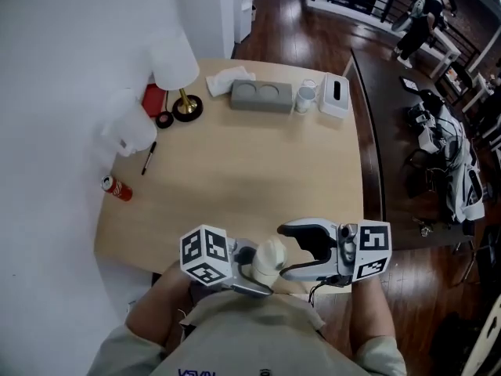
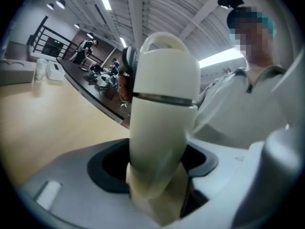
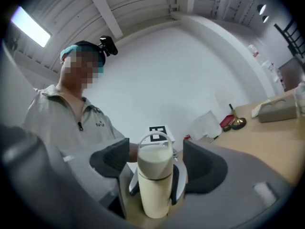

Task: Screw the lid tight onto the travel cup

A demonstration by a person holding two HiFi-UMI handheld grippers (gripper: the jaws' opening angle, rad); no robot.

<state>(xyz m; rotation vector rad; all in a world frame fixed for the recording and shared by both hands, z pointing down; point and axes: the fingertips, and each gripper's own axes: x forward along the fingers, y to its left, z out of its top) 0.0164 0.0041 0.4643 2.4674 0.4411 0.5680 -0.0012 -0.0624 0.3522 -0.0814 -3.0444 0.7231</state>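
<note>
A cream travel cup (image 1: 270, 258) with its looped lid (image 2: 167, 70) on top is held close to the person's chest, over the table's near edge. My left gripper (image 1: 257, 276) is shut on the cup's lower body, and the left gripper view shows the cup (image 2: 162, 123) wedged between its jaws. My right gripper (image 1: 296, 251) faces it from the right and stands open. In the right gripper view its dark pads (image 3: 112, 159) stand wide on either side of the cup (image 3: 153, 185), with a gap on both sides. A thin seam shows between lid and body.
The wooden table (image 1: 235, 178) carries a brass-footed lamp (image 1: 186, 106), a grey two-hollow tray (image 1: 261, 96), a white mug (image 1: 305, 96), a tissue box (image 1: 335, 96), a pen (image 1: 149, 157) and a red can (image 1: 117, 188). A dark desk (image 1: 391, 131) stands to the right.
</note>
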